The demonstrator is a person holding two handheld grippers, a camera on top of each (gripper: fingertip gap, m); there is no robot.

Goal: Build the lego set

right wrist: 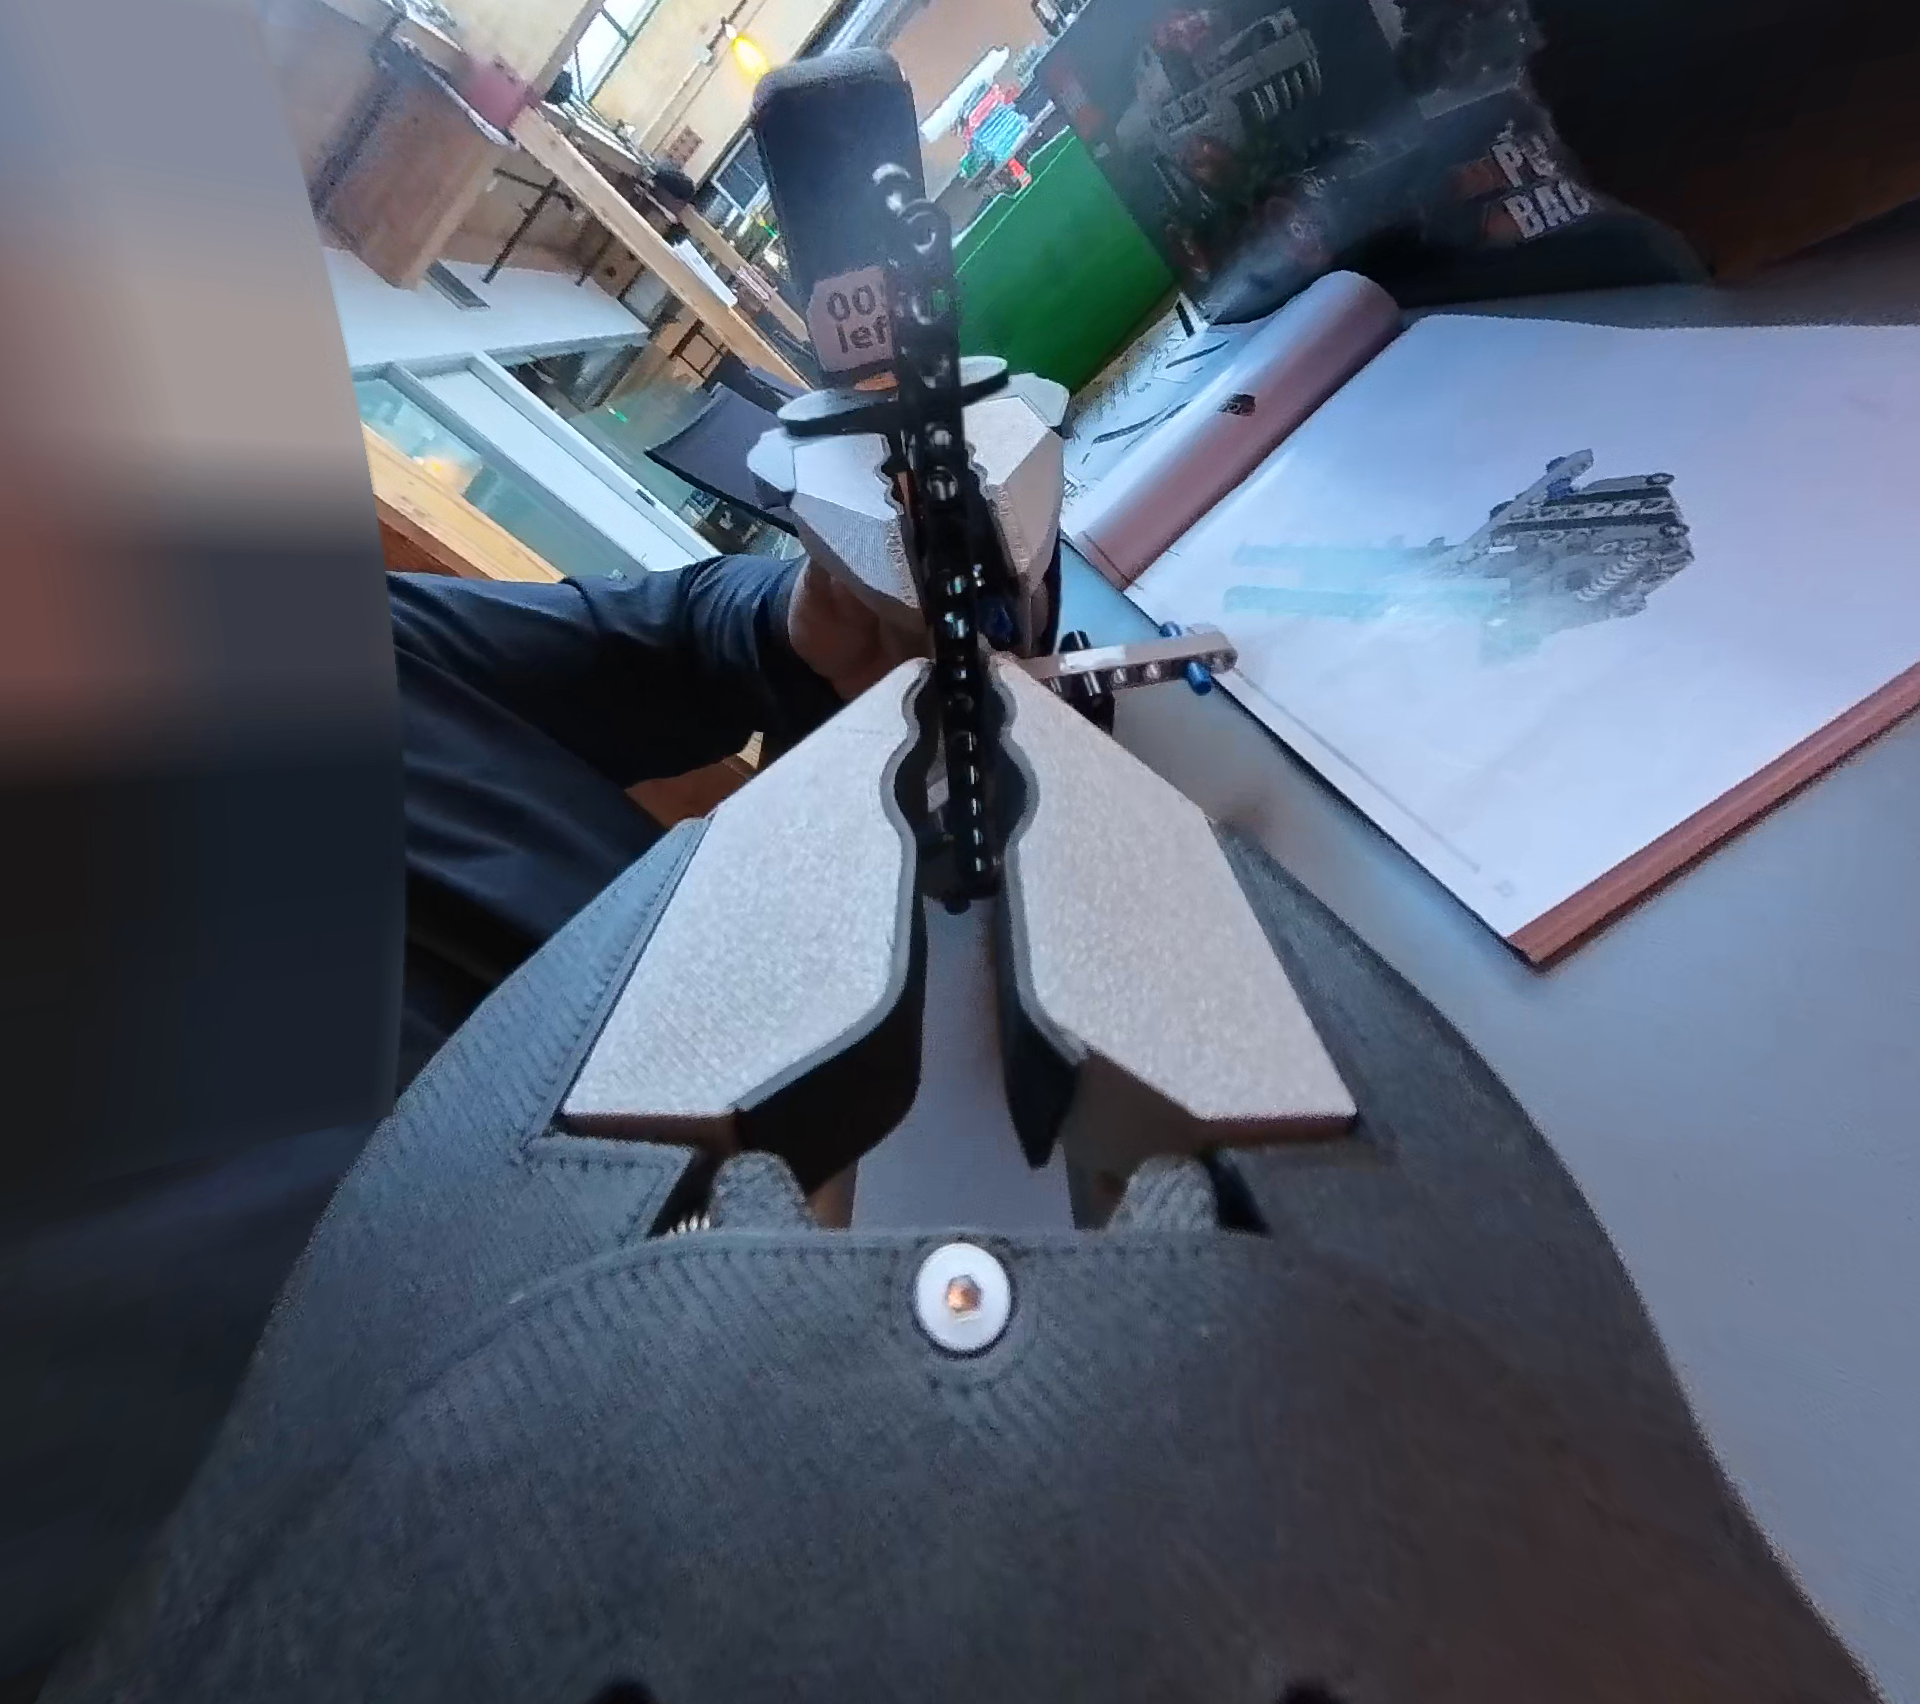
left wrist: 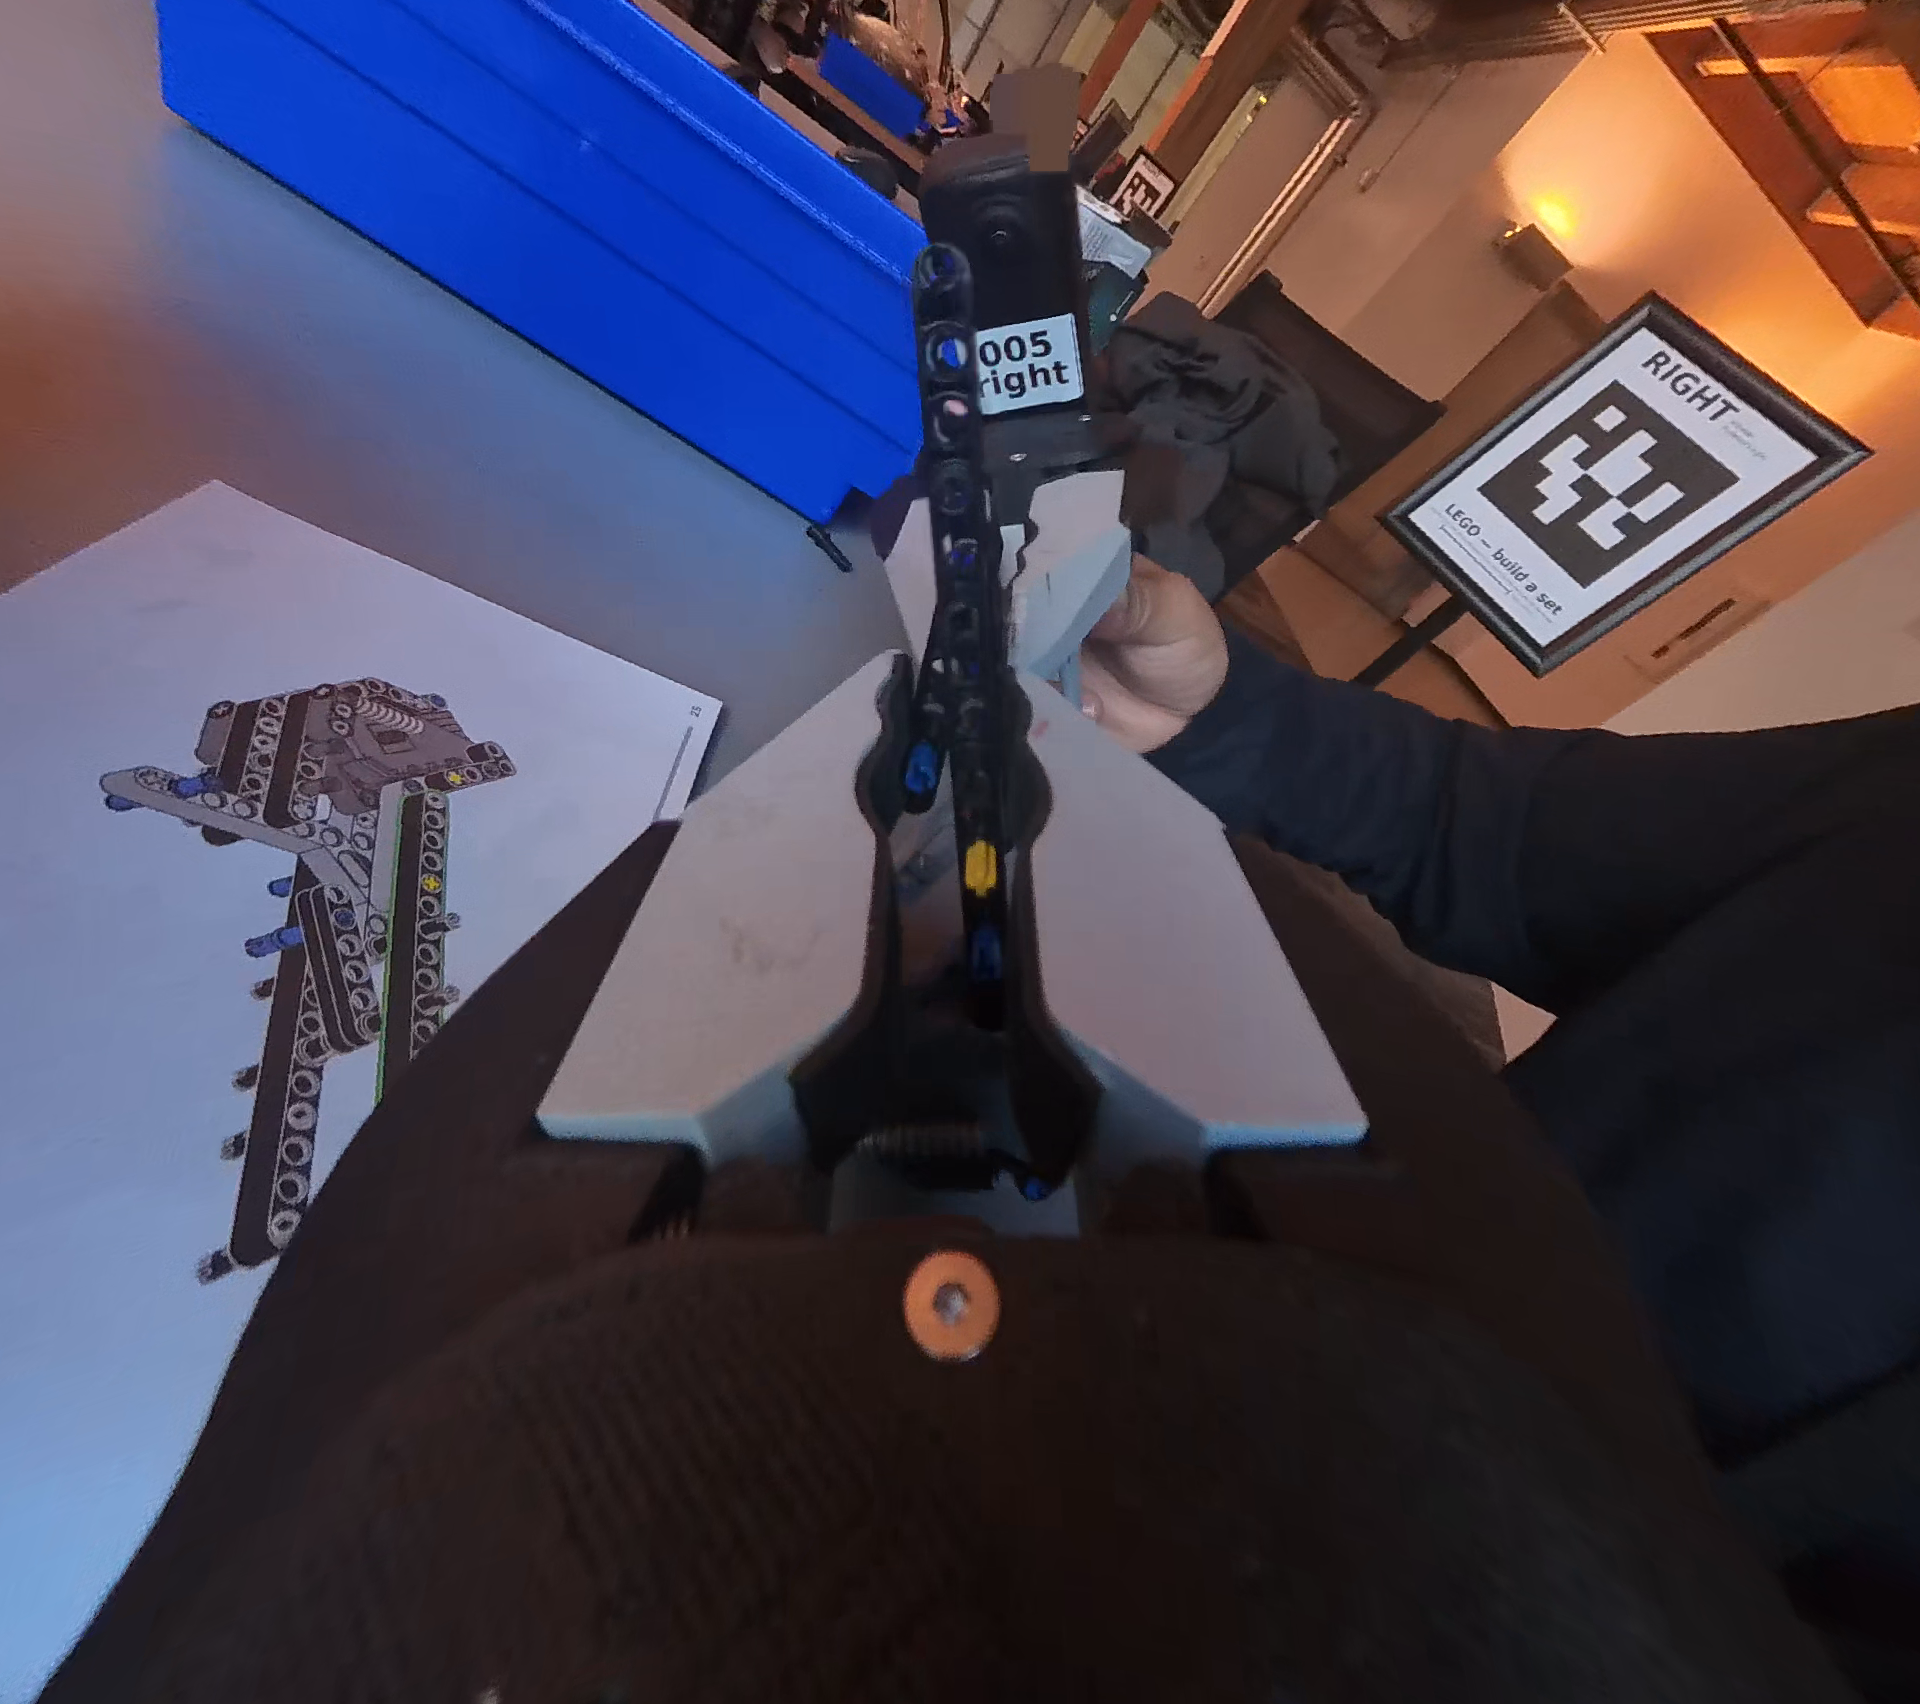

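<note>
Left wrist view: both grippers, left gripper and right gripper, have fingers clamped on 1 black beam; manual shows lots left.

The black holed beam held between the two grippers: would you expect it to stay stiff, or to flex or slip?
The black beam looks straight along its length, so probably stiff. It is thin, so likely light. The left gripper and right gripper both clamp it, so slipping seems unlikely, though its glossy plastic might pivot.
</note>
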